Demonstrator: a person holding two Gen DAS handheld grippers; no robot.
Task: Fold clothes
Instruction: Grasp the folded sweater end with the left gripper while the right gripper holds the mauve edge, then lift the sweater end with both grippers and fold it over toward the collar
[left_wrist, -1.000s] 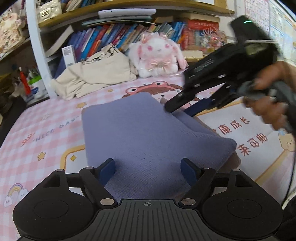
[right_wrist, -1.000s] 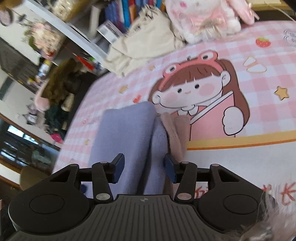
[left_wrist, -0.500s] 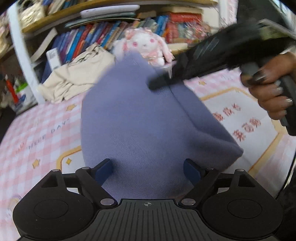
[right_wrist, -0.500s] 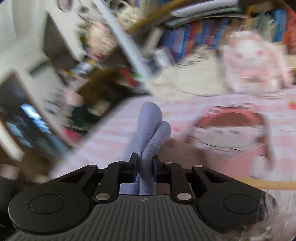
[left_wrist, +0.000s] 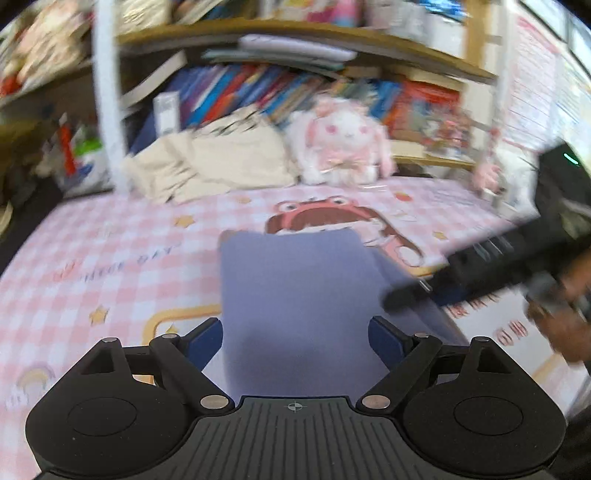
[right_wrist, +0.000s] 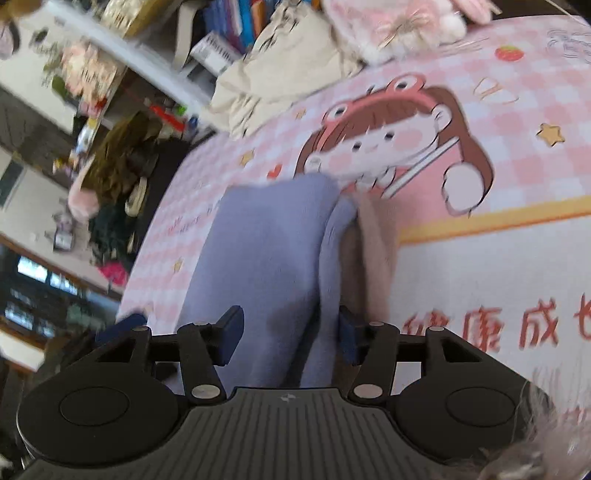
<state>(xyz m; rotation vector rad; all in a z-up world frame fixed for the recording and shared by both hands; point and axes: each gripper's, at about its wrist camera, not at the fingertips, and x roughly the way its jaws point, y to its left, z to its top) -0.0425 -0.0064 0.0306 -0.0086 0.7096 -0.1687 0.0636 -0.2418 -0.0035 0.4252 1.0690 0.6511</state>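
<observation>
- Since half a second ago, the lavender garment (left_wrist: 295, 295) is no longer being lifted; it is lying flat and folded on the pink checked mat (left_wrist: 110, 266).
- Right tongs (right_wrist: 288, 332), clamped on a fold earlier, are being held apart now, gripping nothing, the garment's doubled edge (right_wrist: 332, 258) passing between.
- Left tongs (left_wrist: 295, 339) are being held wide, empty, above the garment's near edge.
- Cream clothing (left_wrist: 221, 162) is lying beside a plush rabbit (left_wrist: 343, 144) at the far shelf.

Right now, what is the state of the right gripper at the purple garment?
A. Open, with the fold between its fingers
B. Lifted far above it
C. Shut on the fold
A: the right gripper has its fingers spread apart, with the purple garment lying between them.
</observation>
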